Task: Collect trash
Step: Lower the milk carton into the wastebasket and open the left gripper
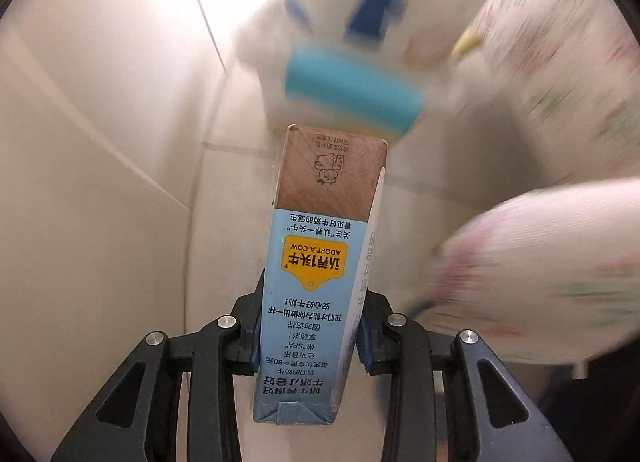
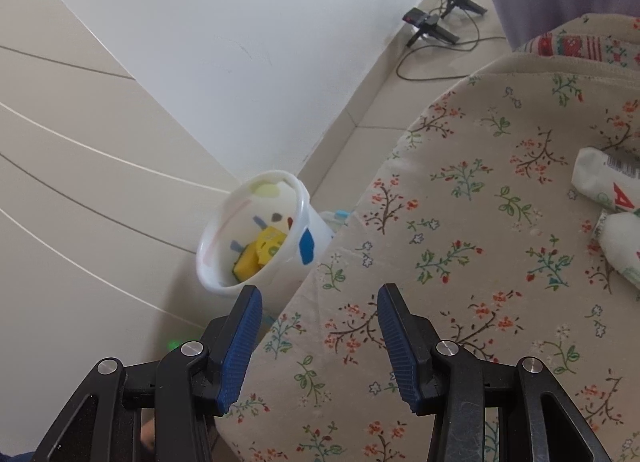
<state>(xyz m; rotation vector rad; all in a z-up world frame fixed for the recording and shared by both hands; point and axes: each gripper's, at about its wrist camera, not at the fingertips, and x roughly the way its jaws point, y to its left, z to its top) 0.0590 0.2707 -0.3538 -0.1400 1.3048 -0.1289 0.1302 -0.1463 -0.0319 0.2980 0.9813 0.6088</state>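
Clamping our left gripper (image 1: 306,346) on the tall blue-and-brown milk carton (image 1: 320,262), right gripper (image 2: 318,346) parted and empty, we risk missing the white plastic bin (image 2: 256,234) beside the floral cloth's edge.

In the right wrist view the bin (image 2: 256,238) stands on the floor (image 2: 360,102) at nine o'clock of the cloth-covered table (image 2: 480,262), against the wall (image 2: 200,42). A wrapper (image 2: 260,254) lies in it. Two crumpled packets (image 2: 608,186) lie on the table at three o'clock, cables (image 2: 436,22) on the floor at twelve

Left wrist view looks steeply down, close above the white bin (image 1: 344,74) at 12 o'clock. Right wrist view slants down from farther, sharing that bin (image 2: 260,234) at 10 o'clock.
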